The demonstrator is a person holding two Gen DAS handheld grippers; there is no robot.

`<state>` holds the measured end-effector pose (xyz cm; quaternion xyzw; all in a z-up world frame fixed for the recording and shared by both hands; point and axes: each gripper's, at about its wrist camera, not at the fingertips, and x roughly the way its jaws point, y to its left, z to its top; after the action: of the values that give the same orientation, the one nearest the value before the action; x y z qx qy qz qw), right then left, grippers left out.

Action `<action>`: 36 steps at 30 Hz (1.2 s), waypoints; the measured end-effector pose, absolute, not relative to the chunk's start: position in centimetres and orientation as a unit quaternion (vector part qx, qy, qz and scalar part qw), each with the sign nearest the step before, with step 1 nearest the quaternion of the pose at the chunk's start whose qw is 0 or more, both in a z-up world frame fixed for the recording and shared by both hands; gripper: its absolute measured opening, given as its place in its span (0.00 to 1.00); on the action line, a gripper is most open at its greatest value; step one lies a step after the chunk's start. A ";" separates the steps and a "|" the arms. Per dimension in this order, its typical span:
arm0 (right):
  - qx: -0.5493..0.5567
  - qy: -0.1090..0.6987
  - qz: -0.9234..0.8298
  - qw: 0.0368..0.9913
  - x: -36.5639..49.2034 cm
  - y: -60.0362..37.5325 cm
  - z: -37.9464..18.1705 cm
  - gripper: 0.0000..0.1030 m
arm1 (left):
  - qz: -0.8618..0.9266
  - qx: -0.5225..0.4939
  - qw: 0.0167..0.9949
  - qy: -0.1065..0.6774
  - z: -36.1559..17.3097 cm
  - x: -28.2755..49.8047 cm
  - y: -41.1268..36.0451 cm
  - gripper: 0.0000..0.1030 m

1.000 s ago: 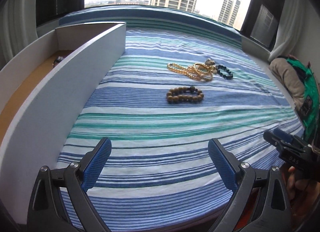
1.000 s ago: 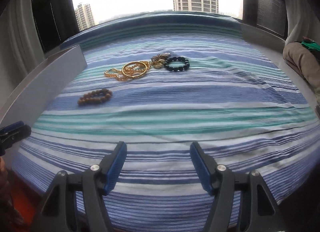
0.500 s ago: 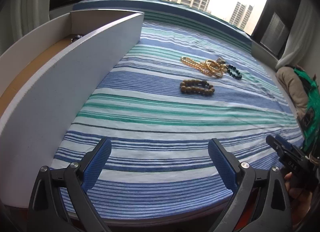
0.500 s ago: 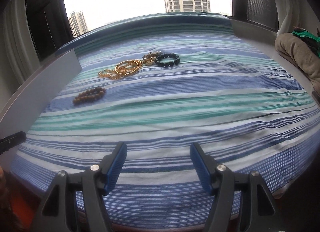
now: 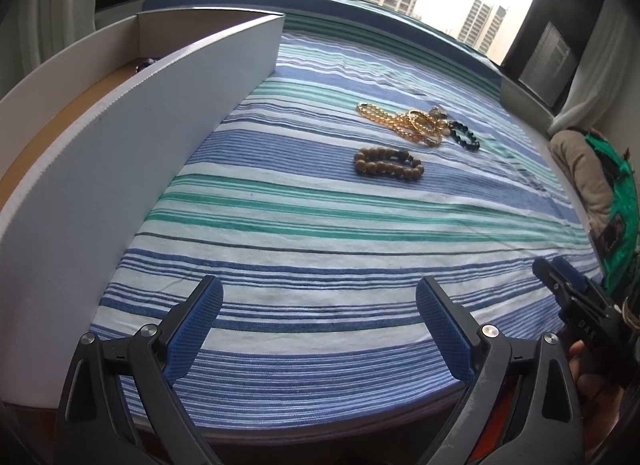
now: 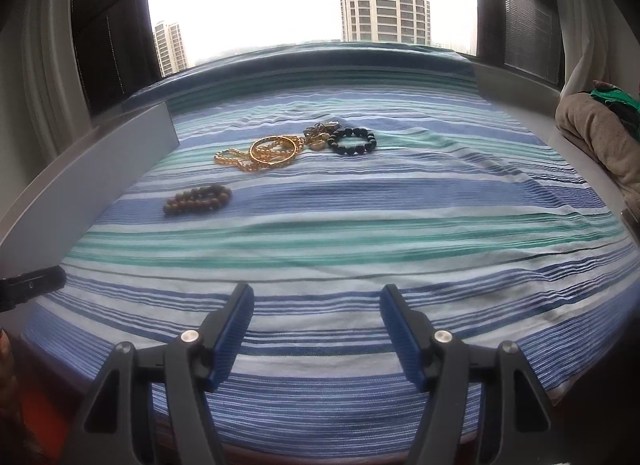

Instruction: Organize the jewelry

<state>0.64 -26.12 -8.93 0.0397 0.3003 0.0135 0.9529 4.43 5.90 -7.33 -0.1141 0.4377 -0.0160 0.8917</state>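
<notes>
White box walls fill the left of the left wrist view, which alone looks over the rim to a brown floor and a small dark item at the far end, too small to tell; the right wrist view shows only the box's outer side. On the striped sheet the jewelry lies well beyond both tools: brown bead bracelet nearest, its long axis running across the stripes' direction left to right, then the gold chain and bangles in a heap stretching from upper left to lower right, a small metal piece behind them, and a black bead bracelet touching the heap's right end. In the right wrist view the black bracelet shows as an open ring, the gold bangles as hoops laid flat over the chain, and the brown bracelet sits apart. Left hand-held gripper tilts down over the sheet's near edge, jaws wide apart and empty. Right hand-held gripper hangs likewise, jaws parted with nothing between them; the left view catches it from the side, held by a hand. Folded clothes lie far right.
</notes>
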 end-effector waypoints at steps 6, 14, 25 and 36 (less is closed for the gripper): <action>0.030 0.292 0.015 0.956 0.5 -25.7 -8.5 0.65 | -0.014 -0.115 0.887 0.446 -7.8 4.5 5.8 0.95; 0.033 0.301 0.008 0.953 0.7 -25.7 -8.6 0.65 | -0.018 -0.108 0.887 0.448 -7.9 4.4 5.2 0.95; 0.014 0.303 -0.020 0.953 1.0 -25.4 -8.9 0.75 | -0.014 -0.106 0.883 0.457 -8.4 4.6 5.2 0.95; -0.003 0.300 -0.019 0.954 1.0 -25.0 -8.9 0.75 | -0.008 -0.097 0.878 0.469 -9.0 5.2 4.9 0.95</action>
<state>1.00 -25.01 -8.94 -0.0025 0.2999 -0.0189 0.9538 5.16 4.90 -8.96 -0.0973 0.4688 -0.0085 0.8779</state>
